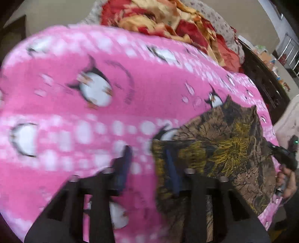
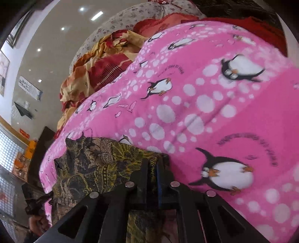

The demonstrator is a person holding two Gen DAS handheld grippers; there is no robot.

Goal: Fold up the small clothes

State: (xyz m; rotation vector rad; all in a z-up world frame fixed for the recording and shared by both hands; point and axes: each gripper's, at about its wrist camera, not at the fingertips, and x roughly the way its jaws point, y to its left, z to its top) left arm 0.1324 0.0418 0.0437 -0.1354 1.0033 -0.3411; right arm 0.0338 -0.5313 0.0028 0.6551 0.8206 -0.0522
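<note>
A small brown garment with a yellow floral print lies flat on a pink penguin blanket. My left gripper hovers at the garment's left edge, open, one finger over the blanket and the other over the cloth, nothing pinched. In the right wrist view the same garment sits low left on the blanket. My right gripper rests at the garment's right edge. Its fingers stand a narrow slit apart, with cloth showing under the slit and no fold clamped.
A crumpled red and gold quilt and a grey patterned pillow lie at the bed's far side. Dark wooden furniture runs along the bed. A hand holds the other gripper's handle beside the garment.
</note>
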